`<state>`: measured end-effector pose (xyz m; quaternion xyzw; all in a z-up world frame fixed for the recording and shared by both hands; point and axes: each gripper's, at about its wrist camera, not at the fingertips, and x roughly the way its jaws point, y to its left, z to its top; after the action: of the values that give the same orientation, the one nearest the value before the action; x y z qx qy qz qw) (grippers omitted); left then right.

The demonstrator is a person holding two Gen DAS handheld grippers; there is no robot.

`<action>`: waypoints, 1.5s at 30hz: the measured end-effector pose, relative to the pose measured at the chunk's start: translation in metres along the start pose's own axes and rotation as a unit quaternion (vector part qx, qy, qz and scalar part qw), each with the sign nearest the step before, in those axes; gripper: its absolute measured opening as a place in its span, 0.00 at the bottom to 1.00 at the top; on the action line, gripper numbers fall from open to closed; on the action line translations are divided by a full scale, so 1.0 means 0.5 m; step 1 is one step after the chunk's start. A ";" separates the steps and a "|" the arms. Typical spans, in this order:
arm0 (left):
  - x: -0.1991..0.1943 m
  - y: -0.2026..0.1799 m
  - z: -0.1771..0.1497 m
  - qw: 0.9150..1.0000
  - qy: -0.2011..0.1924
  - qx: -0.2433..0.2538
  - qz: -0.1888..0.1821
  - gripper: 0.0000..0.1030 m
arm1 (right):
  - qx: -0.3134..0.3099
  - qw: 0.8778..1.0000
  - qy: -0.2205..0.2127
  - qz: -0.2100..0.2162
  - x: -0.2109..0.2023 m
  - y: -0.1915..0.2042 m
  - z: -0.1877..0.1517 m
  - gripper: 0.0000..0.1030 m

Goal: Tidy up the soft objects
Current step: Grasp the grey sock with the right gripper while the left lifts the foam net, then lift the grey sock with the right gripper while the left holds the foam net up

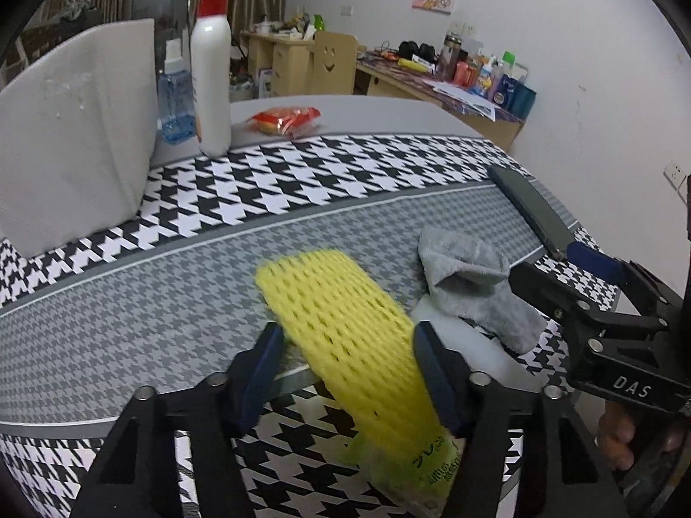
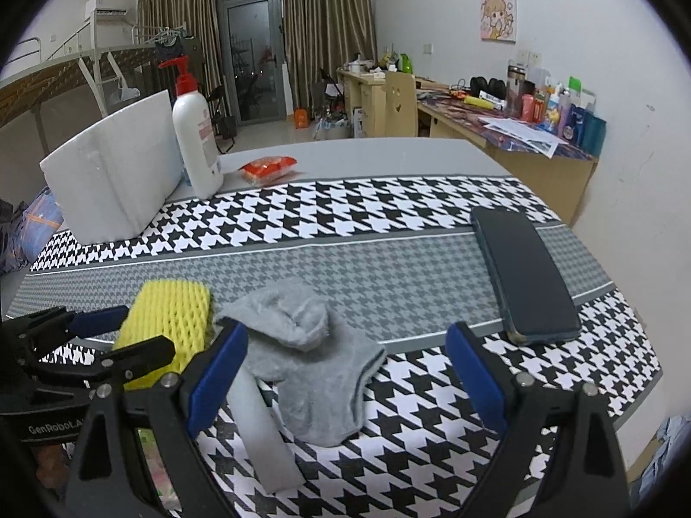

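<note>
A yellow foam net (image 1: 337,323) lies slanted on the houndstooth mat (image 1: 172,302), its near end over a green packet (image 1: 414,462). My left gripper (image 1: 347,332) straddles the net, and both blue pads meet its long edges. The net (image 2: 168,323) and left gripper (image 2: 147,328) also show at the lower left of the right wrist view. A grey sock (image 2: 311,362) lies crumpled to the right of the net, partly on a pale foam strip (image 2: 259,423). Over the sock, my right gripper (image 2: 345,332) stands wide open and empty. That gripper (image 1: 557,267) sits beside the sock (image 1: 475,289).
A dark phone (image 2: 522,272) lies on the mat at the right. At the back left stand a white foam block (image 2: 112,172), a red-pump lotion bottle (image 2: 196,146) and a blue bottle (image 1: 175,103). A red snack pack (image 2: 267,168) lies behind them. The table edge runs close on the right.
</note>
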<state>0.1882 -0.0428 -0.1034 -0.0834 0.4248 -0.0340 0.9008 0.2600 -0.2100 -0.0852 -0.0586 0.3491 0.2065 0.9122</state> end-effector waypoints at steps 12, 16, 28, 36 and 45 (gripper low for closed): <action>-0.004 0.002 0.005 1.000 -0.009 -0.004 -0.024 0.15 | -0.003 1.000 0.024 0.005 0.032 -0.002 0.002 0.93; -0.011 -0.001 0.006 1.000 -0.014 -0.001 -0.027 0.14 | -0.006 0.999 0.032 0.005 0.042 0.002 0.002 0.85; -0.028 0.000 0.006 0.999 -0.024 0.001 -0.032 0.14 | -0.019 0.997 0.079 0.014 0.076 0.016 -0.010 0.45; -0.046 0.005 0.008 0.999 -0.034 0.000 -0.029 0.14 | -0.020 0.997 0.076 0.016 0.074 0.023 -0.008 0.22; -0.075 0.011 0.012 0.998 -0.053 0.002 -0.024 0.14 | -0.006 1.000 0.027 0.014 0.018 0.015 0.022 0.21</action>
<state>0.1691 -0.0316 -0.0722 -0.0939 0.3741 -0.0521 0.9211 0.2696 -0.1973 -0.0828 -0.0646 0.3736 0.2192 0.8990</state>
